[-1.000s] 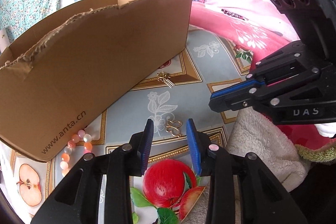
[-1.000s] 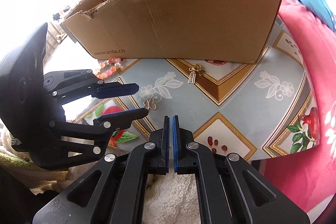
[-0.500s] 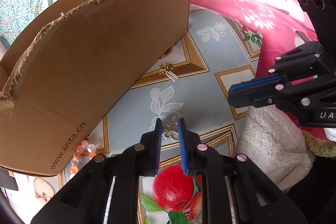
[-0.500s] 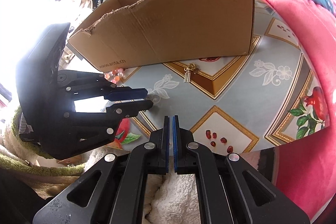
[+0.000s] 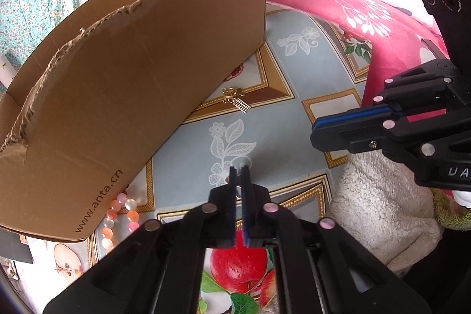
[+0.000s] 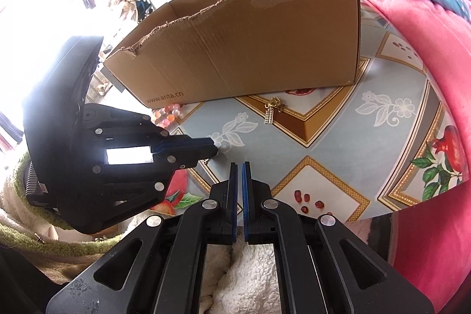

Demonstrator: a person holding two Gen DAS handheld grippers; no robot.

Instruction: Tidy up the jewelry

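Left gripper (image 5: 240, 170) clenched on small gold ornament (image 5: 237, 190), jaws just been closing, piece barely visible between pads, low on floral tablecloth (image 5: 294, 119). Right gripper (image 6: 239, 167) closed, empty, hovers near. Risk: thin piece slips from pads on lift toward cardboard box (image 5: 141, 96); cloth maybe pinched too. Gold charm pendant (image 5: 235, 99) and bead bracelet (image 5: 120, 214) lie just beside box.

Cardboard box (image 5: 141, 96) – matt brown corrugated board, top edge torn rough. Tablecloth (image 5: 282, 119) glossy, smooth, printed plastic-looking. Gold charm (image 5: 235, 99) shiny metal. Bead bracelet (image 5: 120, 214) glassy, translucent. Left gripper (image 5: 240, 171) matt black plastic, blue rubbery pads, silver pins. Cream sleeve (image 5: 379, 205) fluffy fleece – pink blanket (image 6: 435, 55) soft plush.
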